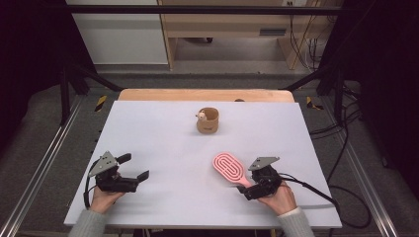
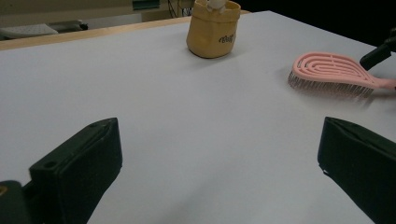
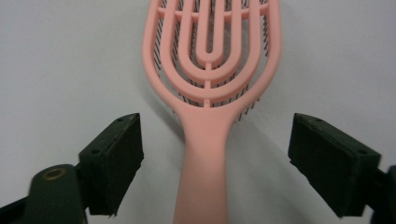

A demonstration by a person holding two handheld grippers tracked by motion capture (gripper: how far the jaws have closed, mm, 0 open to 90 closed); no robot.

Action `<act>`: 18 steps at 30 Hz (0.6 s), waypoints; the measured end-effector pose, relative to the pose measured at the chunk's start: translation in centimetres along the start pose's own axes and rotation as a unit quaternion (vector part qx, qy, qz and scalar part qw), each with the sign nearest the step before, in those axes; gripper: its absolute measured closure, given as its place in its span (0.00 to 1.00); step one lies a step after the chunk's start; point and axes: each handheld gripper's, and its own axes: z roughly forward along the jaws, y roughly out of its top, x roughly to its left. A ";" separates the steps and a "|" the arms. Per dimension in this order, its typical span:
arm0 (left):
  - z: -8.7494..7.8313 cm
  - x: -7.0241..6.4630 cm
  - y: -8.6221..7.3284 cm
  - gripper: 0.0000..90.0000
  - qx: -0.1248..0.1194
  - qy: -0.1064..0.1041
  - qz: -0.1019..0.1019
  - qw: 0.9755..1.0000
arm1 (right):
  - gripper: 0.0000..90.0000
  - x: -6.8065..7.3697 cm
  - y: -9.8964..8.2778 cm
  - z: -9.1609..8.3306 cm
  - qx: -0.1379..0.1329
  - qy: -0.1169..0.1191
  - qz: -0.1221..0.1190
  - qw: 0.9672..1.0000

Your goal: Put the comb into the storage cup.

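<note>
Straddling the brush (image 3: 205, 154) handle, the right gripper (image 1: 253, 186) has its jaws apart with clear gaps on both sides; no pad touches it. Judged step: closing on the handle. The next move calls for squeezing until both pads bear on it, then lifting level. The brush lies bristles down on the table (image 1: 163, 128), nearer the person than the cup (image 1: 208, 121) and right of it. The left gripper (image 1: 140, 168) rests left of the brush, jaws wide, empty. Count: one brush, one cup, two grippers.

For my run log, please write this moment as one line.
right gripper: open, jaws astride pink hairbrush handle, not touching | left gripper: open, empty | brush: bristles down on table
</note>
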 end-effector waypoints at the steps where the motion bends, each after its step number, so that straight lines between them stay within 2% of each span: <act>1: 0.0 0.0 0.0 0.00 0.000 0.000 0.000 1.000 | 0.28 0.0 0.0 0.0 -0.001 0.001 -0.003 1.000; 6: 0.0 0.0 0.0 0.00 0.000 0.000 0.000 1.000 | 0.39 0.1 -0.1 0.0 -0.001 0.006 -0.006 1.000; 18: 0.0 0.0 0.0 0.00 0.001 0.000 0.000 1.000 | 0.54 0.1 -0.1 0.3 0.020 0.011 -0.006 1.000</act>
